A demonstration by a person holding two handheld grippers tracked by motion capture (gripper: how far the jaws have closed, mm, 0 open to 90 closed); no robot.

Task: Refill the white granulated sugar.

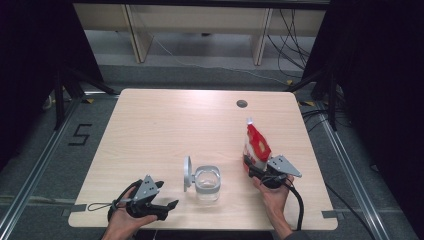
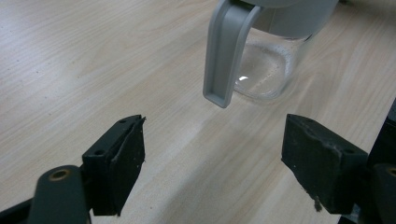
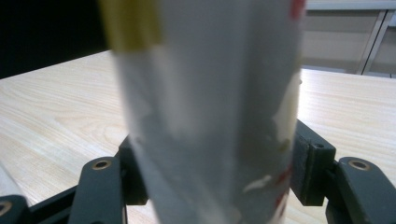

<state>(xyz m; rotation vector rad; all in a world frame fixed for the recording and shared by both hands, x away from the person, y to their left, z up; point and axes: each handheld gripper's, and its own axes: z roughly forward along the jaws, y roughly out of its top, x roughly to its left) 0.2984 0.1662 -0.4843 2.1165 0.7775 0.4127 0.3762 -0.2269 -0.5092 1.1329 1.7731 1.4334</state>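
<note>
Right tongs: clamped round base of red-and-white spouted refill pouch, hand low at desk right front. Pouch upright, long axis vertical, spout up. Left tongs: released, level, facing grey-handled clear glass jug.

Around the work: a pale table in a dark, cabled room

The light wooden table has rounded corners and a small round grommet hole near its far edge (right of centre). It stands on grey floor, where a black mark shaped like a 5 lies to the left. Metal rails run along both sides, black cables hang at the far right, and pale cabinet panels line the back.
</note>
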